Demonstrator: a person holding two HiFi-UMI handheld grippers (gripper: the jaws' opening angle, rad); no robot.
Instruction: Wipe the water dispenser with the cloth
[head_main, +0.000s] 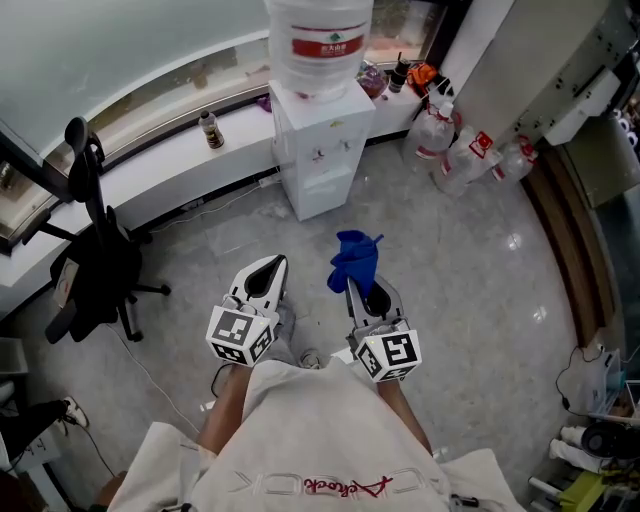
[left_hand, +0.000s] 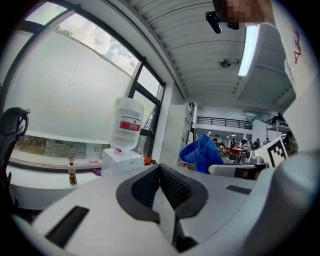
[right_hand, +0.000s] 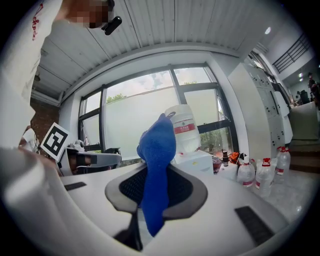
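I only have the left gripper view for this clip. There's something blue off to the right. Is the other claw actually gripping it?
Observer: Yes. The right gripper view shows the right claw shut on the blue cloth, which sticks up between its jaws.
Operator: Has wiping started?
Observer: No. In the head view the water dispenser stands ahead of the cloth, with floor between them.
Operator: Anything next to the dispenser?
Observer: Clear plastic bottles with red caps stand on the floor to its right.
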